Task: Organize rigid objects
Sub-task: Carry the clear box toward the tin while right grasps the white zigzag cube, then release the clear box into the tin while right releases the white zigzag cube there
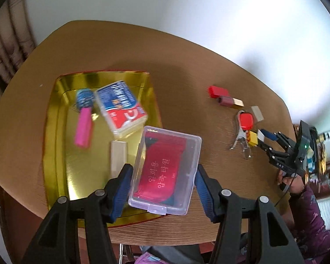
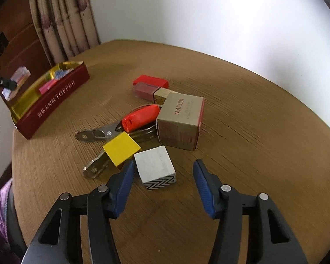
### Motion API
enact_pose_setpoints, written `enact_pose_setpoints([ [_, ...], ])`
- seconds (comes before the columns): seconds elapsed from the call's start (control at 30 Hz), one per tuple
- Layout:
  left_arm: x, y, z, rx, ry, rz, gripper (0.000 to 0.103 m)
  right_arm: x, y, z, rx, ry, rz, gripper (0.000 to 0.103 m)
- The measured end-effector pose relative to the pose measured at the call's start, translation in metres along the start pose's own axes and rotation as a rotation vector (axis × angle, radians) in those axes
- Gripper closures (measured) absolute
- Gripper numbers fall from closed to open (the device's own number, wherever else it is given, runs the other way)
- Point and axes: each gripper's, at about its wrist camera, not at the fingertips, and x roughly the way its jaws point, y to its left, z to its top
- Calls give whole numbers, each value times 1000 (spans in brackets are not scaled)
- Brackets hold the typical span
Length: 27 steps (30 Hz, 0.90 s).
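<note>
My left gripper (image 1: pixel 164 171) is shut on a clear plastic case (image 1: pixel 165 173) with a red packet inside, held above the near right corner of the gold tray (image 1: pixel 55 145). The tray holds a blue and red box (image 1: pixel 121 107), a pink and blue item (image 1: pixel 83 118) and a beige block (image 1: pixel 118 156). My right gripper (image 2: pixel 164 171) is open just in front of a white cube with a zigzag side (image 2: pixel 155 169), not touching it. Beside the cube lie a yellow block (image 2: pixel 121 147), a red-handled metal tool (image 2: pixel 129 123) and a beige MARUBI box (image 2: pixel 180 121).
A red block (image 2: pixel 150 81) and a dark red and gold block (image 2: pixel 151 92) lie behind the pile. The tray's red outer wall (image 2: pixel 52 103) stands at the left. The round wooden table (image 2: pixel 253 154) ends at a white wall. Curtains hang at the back left.
</note>
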Motion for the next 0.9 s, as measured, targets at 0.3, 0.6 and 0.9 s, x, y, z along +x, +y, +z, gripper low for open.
enact_pose_setpoints([
  [0.3, 14, 29, -6, -32, 8, 156, 45, -13, 3, -17, 57, -9, -2, 76],
  [0.6, 40, 54, -8, -33, 56, 280, 44, -72, 44, 11, 45, -141, 44, 76],
  [0.9, 39, 59, -3, -36, 36, 300, 40, -61, 146, 82, -39, -202, 269, 76],
])
